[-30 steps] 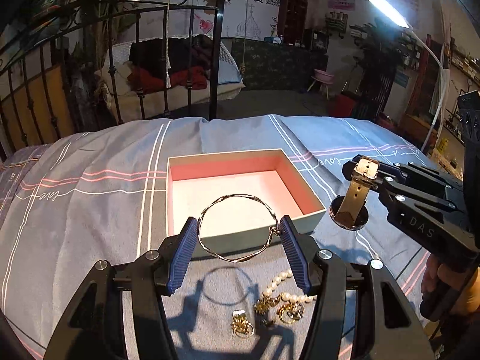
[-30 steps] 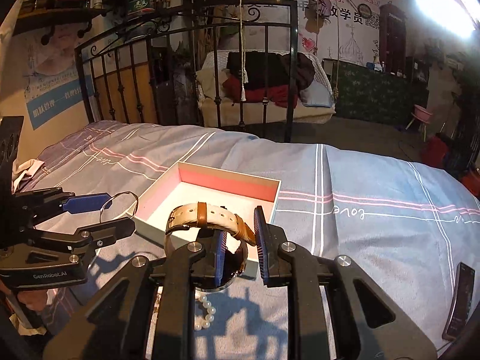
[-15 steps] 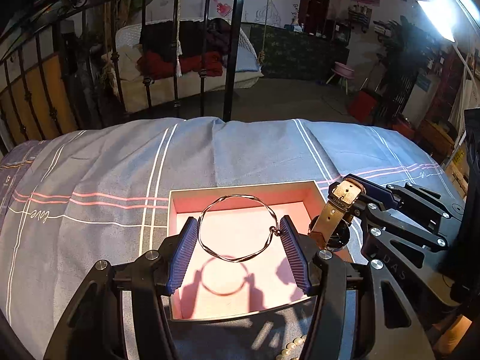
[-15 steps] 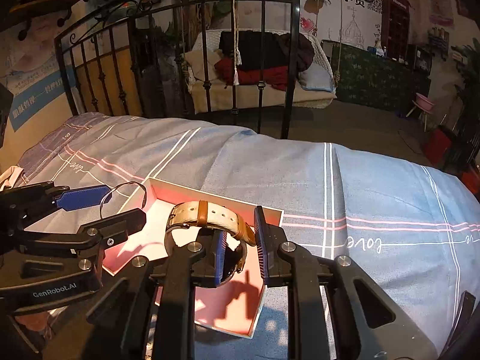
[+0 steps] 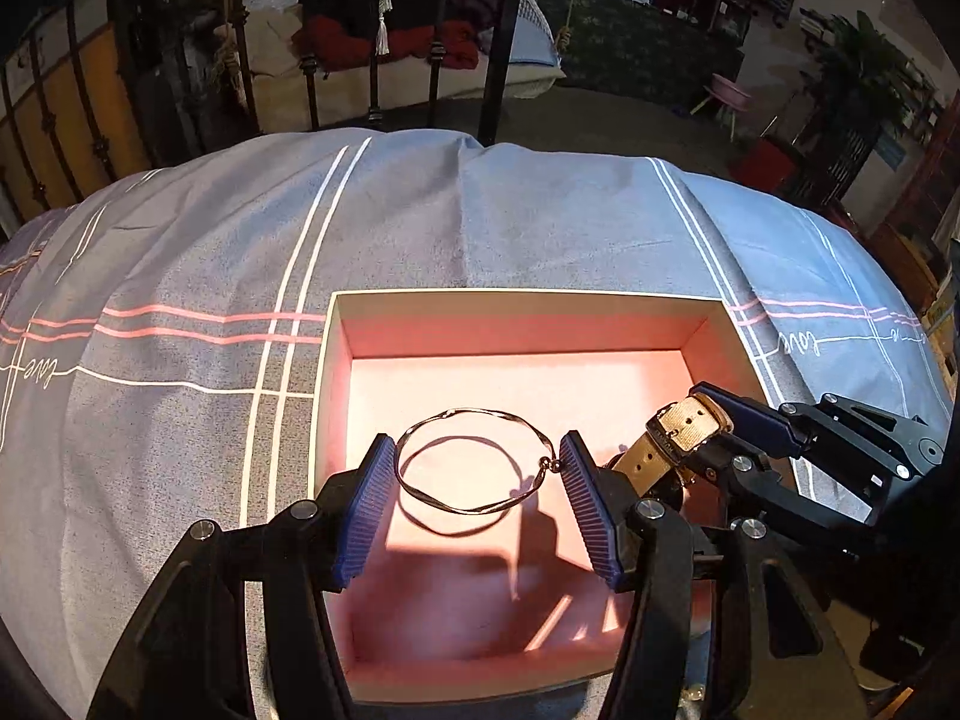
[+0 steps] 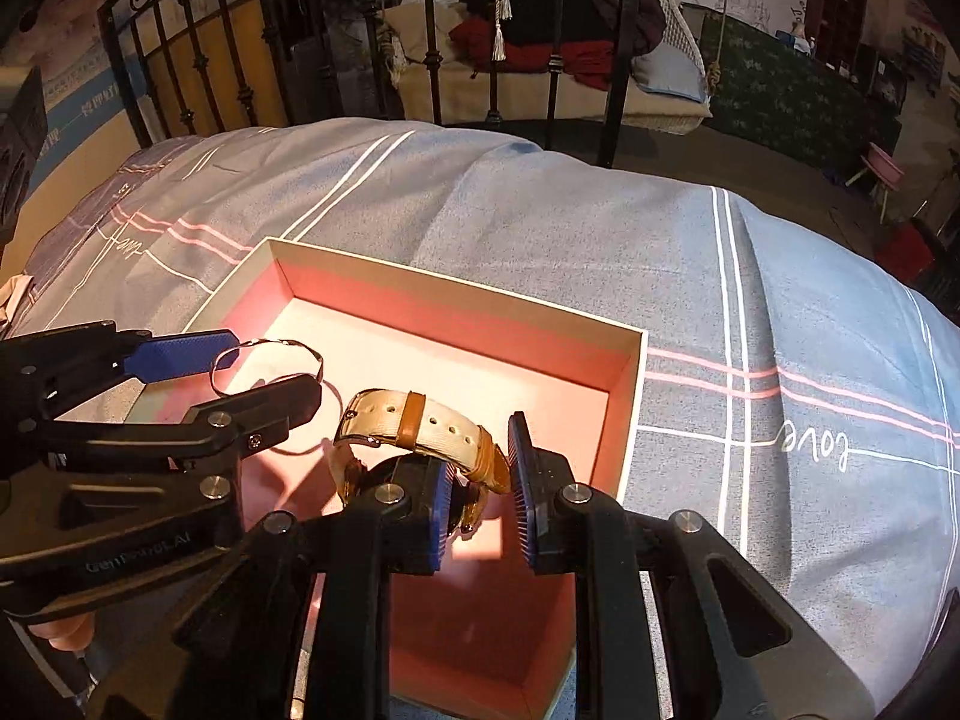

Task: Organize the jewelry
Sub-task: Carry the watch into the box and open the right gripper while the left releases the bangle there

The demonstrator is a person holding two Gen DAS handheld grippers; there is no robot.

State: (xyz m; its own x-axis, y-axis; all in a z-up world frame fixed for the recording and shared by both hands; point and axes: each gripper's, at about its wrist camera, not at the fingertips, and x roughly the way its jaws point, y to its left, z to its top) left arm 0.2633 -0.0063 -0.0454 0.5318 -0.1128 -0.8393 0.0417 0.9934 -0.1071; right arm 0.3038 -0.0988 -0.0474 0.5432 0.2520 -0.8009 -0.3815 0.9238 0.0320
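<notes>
Over the pink-lined box [image 5: 522,324], which sits on the bed's striped cover [image 5: 180,276], both tools are now hanging inside the rim. A second ago they were back over the cover near the pearls and earrings, so this was the carry, and it looks basically done.

Left hand-held gripper [image 5: 477,480] is open about as wide as the thin twisted bangle [image 5: 474,462] and pinches it across the middle, low centre of the frame, shadow on the box floor right under it. Right hand-held gripper [image 6: 480,480] is nearly closed on the watch [image 6: 420,420] by its tan strap, low centre of its own view.

My guess: letting go is next, both pieces dropping a short way onto the lining.
</notes>
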